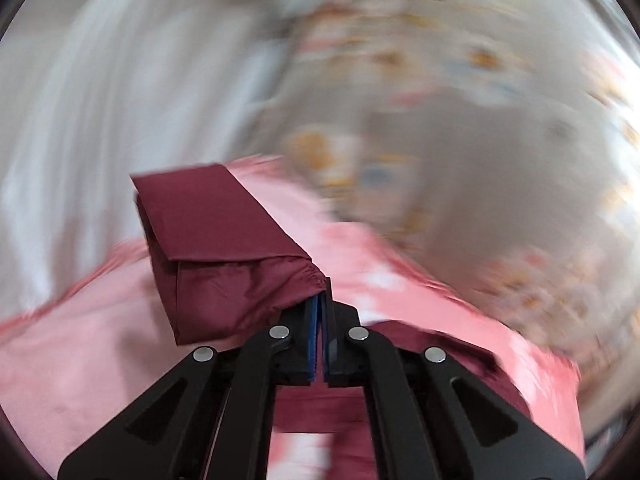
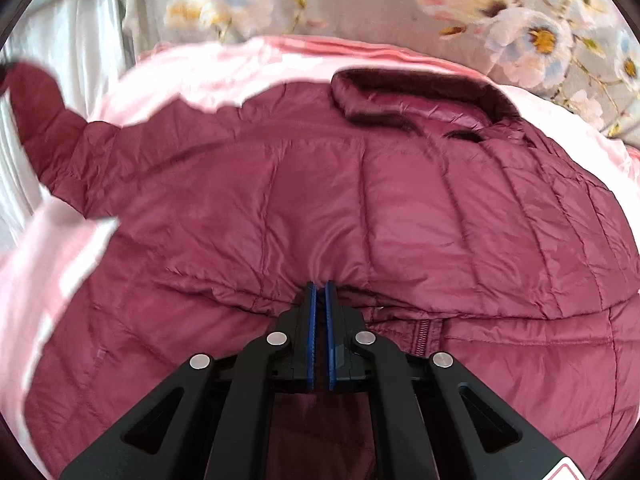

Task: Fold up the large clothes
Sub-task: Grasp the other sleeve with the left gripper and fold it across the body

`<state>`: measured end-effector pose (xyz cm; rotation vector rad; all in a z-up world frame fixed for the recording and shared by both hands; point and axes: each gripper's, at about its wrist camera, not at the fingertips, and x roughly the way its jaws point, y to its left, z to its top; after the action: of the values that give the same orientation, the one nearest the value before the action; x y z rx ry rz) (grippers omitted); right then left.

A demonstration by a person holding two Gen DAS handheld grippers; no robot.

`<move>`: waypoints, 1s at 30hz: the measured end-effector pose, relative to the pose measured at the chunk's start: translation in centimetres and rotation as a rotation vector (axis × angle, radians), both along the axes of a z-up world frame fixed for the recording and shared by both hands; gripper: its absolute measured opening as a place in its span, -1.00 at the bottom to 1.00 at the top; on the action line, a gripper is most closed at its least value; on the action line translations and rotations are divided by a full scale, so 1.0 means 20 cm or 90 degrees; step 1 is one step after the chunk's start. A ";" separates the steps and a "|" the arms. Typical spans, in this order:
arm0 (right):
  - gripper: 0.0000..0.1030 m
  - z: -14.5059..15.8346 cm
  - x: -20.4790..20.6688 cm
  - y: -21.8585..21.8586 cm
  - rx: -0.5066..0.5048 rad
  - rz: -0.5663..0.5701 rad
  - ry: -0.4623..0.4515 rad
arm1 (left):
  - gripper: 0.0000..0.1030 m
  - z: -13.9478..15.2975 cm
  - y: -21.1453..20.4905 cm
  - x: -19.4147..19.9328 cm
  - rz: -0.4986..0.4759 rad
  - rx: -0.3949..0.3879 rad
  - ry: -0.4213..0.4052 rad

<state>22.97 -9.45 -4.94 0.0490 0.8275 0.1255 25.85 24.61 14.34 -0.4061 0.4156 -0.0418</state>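
Observation:
A maroon quilted puffer jacket (image 2: 320, 200) lies spread over a pink cloth (image 2: 192, 76), collar at the far side, one sleeve (image 2: 44, 120) lifted at the left. My right gripper (image 2: 320, 286) is shut on the jacket's near fabric beside the zipper (image 2: 422, 336). My left gripper (image 1: 321, 294) is shut on the gathered cuff of the maroon sleeve (image 1: 216, 248) and holds it up above the pink cloth (image 1: 80, 340). The left wrist view is strongly motion-blurred.
A grey floral bedsheet (image 2: 520, 20) lies beyond the pink cloth, also blurred in the left wrist view (image 1: 460, 120). White fabric (image 2: 52, 40) hangs at the left in both views.

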 end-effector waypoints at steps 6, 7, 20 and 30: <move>-0.94 0.13 -0.17 -0.21 0.061 -0.041 -0.040 | -1.00 0.24 -0.82 0.00 -0.213 0.084 -0.045; -0.94 0.14 -0.20 -0.25 0.070 -0.049 -0.041 | -1.00 0.24 -0.95 -0.01 -0.239 0.092 -0.042; -0.82 0.06 -0.51 -0.83 0.126 -0.169 -0.017 | -1.00 -0.44 -1.90 0.07 -0.371 0.165 0.146; -0.59 0.05 -0.52 -0.89 0.153 -0.169 -0.017 | -0.25 -0.84 -1.96 0.09 -0.390 0.134 0.237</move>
<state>12.57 -27.24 -3.86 0.3816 0.7688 -0.0248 27.65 -14.51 -2.43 -0.0640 0.8938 -0.5197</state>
